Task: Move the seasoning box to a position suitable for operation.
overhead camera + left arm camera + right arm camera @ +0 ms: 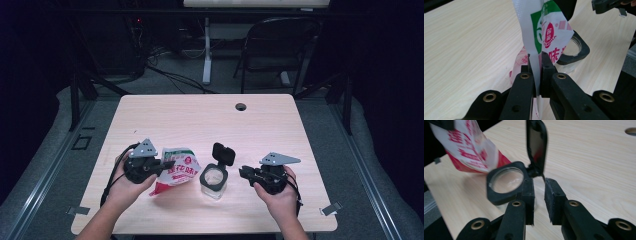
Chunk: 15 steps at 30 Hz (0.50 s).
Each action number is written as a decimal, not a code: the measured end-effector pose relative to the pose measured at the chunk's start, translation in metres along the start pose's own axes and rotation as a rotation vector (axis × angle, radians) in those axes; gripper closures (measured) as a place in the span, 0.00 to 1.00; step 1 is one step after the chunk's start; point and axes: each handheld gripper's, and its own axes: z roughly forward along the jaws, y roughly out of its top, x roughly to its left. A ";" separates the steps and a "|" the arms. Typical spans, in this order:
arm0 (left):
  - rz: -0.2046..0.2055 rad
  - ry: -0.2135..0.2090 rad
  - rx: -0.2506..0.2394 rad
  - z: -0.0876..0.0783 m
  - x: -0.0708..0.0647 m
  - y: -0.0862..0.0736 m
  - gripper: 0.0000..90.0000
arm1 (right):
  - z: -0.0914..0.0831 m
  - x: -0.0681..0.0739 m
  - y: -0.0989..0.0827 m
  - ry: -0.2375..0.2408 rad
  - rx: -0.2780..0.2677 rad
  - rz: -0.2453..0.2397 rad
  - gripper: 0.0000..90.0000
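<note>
1. High view: left gripper (167, 164) clamps the red-and-white printed plastic pouch (177, 170) beside the clear square jar with open black flip lid (214, 181), mid-table.
2. Right gripper (539, 195) jaws slightly apart, holding nothing, just beside the jar's rim.
3. Step: pouring setup; next, probably tilt pouch over the mouth.

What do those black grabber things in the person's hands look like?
Each hand-held gripper, left and right, is black with two chunky jaws, brass-coloured rivets and a grey three-cornered plate on top. A black cable trails from each. The forearms are bare, with no sleeves.
</note>
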 end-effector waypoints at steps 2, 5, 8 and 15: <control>-0.017 -0.014 -0.012 0.002 -0.002 -0.006 1.00 | -0.002 0.006 0.004 0.021 -0.012 -0.019 0.87; -0.029 -0.023 -0.005 0.006 -0.004 -0.014 1.00 | -0.002 0.014 0.009 0.063 -0.013 -0.028 0.87; -0.041 -0.039 -0.009 0.012 -0.007 -0.022 1.00 | 0.004 0.024 0.011 0.094 0.008 -0.055 0.87; -0.052 -0.066 -0.023 0.015 -0.013 -0.028 1.00 | 0.025 0.043 0.015 0.175 0.084 -0.110 0.84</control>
